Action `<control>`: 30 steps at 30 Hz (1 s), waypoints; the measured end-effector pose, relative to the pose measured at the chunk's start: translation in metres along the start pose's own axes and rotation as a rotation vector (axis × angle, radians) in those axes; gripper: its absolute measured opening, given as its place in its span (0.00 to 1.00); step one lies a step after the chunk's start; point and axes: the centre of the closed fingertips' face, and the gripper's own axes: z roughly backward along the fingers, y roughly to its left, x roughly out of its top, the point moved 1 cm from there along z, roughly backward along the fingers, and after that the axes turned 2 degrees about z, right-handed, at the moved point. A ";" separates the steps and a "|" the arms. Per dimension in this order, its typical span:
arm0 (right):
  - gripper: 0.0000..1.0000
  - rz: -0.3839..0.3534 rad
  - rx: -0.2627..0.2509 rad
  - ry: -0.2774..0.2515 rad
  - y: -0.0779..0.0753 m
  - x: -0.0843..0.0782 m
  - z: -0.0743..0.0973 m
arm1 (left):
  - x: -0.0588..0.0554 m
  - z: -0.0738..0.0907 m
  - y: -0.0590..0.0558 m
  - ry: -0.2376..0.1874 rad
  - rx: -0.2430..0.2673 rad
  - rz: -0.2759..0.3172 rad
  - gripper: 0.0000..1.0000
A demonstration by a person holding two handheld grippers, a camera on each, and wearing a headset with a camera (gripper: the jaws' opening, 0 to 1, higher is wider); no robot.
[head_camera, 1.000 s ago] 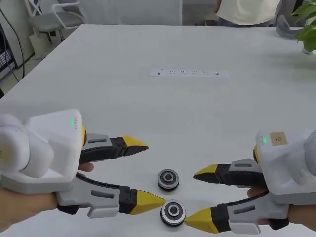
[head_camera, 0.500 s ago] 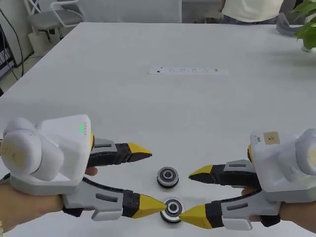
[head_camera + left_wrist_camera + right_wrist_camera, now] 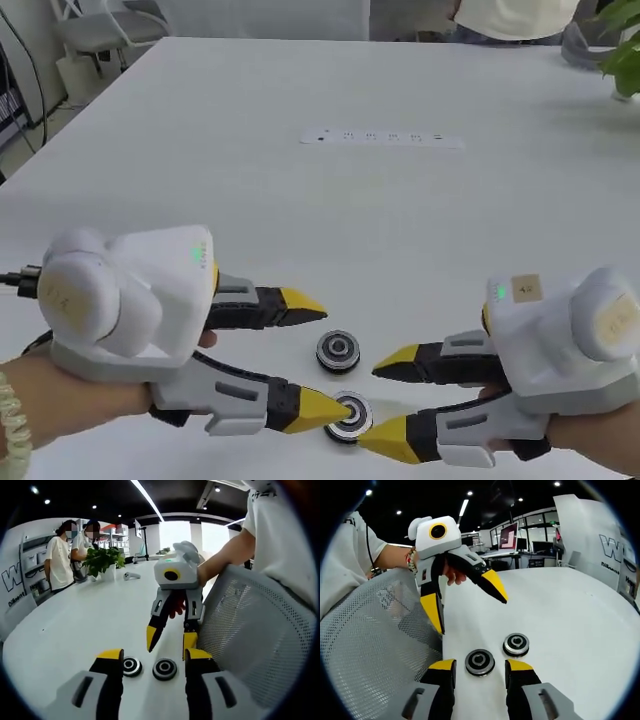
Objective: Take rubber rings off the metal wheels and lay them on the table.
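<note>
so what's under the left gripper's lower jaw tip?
The near wheel, flat on the table, black ring around it. That jaw covers its left edge in the head view.

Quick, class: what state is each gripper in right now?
Left gripper: open, holding nothing.
Right gripper: open, holding nothing.

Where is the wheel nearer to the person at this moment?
In the head view the nearer wheel lies at bottom centre on the table, between the lower jaw tips of the left gripper and right gripper, beside the other wheel.
</note>
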 end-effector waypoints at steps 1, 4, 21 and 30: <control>0.36 -0.005 -0.004 -0.002 -0.001 0.000 0.000 | 0.000 -0.001 0.000 0.003 -0.004 -0.005 0.44; 0.33 -0.028 -0.011 -0.009 -0.004 -0.001 -0.001 | -0.003 -0.007 -0.001 0.010 -0.020 -0.036 0.40; 0.26 -0.029 0.004 0.041 -0.001 -0.015 -0.007 | -0.031 -0.031 -0.015 0.014 -0.073 0.006 0.19; 0.23 -0.017 0.007 0.064 0.001 -0.020 -0.010 | -0.043 -0.031 -0.009 0.026 -0.062 0.030 0.17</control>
